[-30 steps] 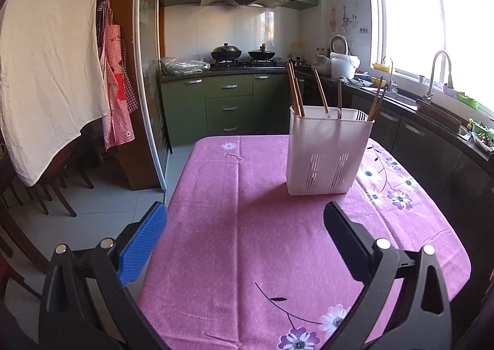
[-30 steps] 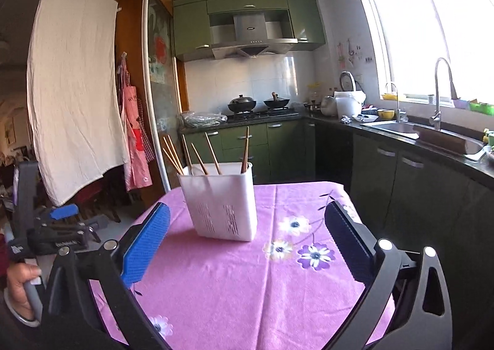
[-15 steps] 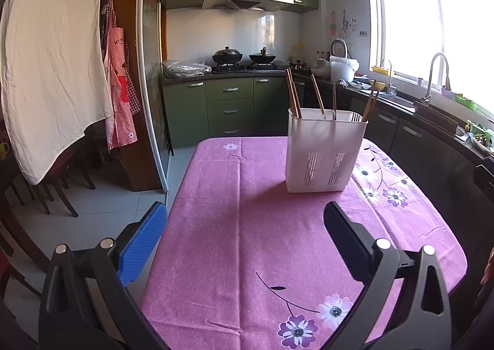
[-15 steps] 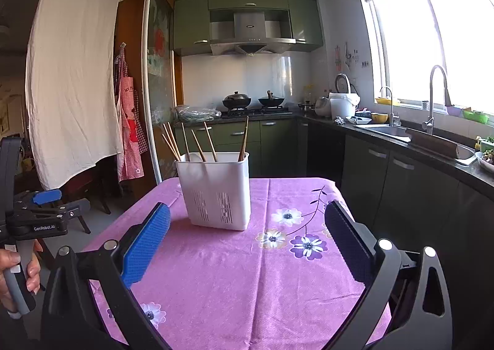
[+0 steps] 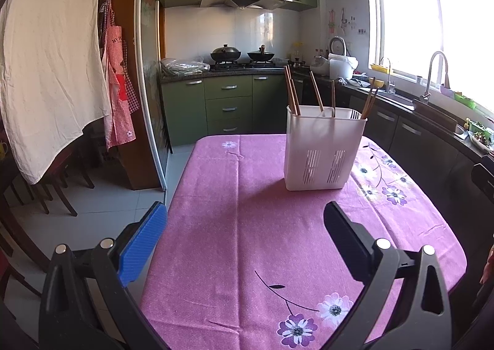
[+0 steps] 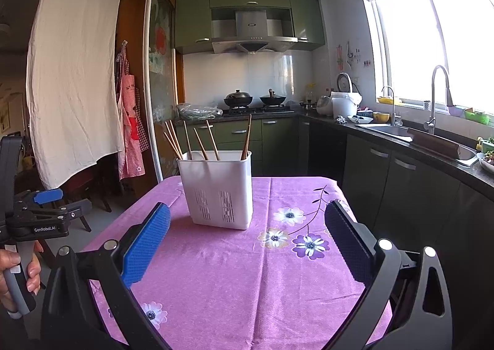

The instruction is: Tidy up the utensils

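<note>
A white slotted utensil holder (image 5: 322,150) stands on the pink floral tablecloth (image 5: 240,226), with several brown chopsticks (image 5: 291,93) sticking up out of it. It shows again in the right wrist view as the holder (image 6: 217,191) with chopsticks (image 6: 213,140) leaning in it. My left gripper (image 5: 245,231) is open, well short of the holder, with nothing between its fingers. My right gripper (image 6: 247,231) is open too and empty, a little nearer than the holder. The left gripper's body (image 6: 37,220) appears at the left edge of the right wrist view, held by a hand (image 6: 18,272).
Green kitchen cabinets (image 5: 228,103) and a stove with two woks (image 5: 242,55) lie beyond the table. A dark counter with a sink and tap (image 6: 438,96) runs along the right. A white cloth (image 5: 49,56) and an apron (image 5: 119,84) hang at left above chairs.
Both grippers have drawn back from the holder and risen slightly, so it looks smaller and farther. Both stay open and empty.
</note>
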`<state>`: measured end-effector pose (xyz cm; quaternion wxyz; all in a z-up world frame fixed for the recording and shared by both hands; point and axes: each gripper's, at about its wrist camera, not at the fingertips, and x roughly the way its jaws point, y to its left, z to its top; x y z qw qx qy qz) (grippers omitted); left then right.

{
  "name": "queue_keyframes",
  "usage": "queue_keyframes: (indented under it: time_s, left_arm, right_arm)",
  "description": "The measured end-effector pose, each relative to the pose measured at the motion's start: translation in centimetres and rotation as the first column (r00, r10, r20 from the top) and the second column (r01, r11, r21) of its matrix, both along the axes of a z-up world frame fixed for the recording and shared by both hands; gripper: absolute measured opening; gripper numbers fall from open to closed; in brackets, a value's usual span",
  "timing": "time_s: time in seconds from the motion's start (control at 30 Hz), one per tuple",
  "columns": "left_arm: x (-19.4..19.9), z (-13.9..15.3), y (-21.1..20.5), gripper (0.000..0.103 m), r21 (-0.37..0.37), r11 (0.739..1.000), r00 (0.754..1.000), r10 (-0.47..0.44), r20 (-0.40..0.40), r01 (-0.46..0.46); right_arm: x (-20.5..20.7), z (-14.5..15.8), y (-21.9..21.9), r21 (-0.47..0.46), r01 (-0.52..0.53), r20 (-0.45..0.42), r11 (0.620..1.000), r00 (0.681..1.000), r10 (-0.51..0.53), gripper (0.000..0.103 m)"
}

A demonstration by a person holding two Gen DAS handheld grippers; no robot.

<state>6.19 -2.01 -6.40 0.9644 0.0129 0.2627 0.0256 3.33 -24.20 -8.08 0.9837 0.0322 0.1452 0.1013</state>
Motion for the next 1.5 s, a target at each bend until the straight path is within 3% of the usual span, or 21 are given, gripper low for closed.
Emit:
queue_keyframes:
  time_s: [1.5]
  left_arm:
    - [0.14,0.06,-0.18,0.096,-0.014,1.000,1.000,-0.021,-0.004,0.021]
  right_arm:
    - [0.35,-0.46,0.48,-0.008,-0.023,-0.018,1.000,1.000,0.023,0.098]
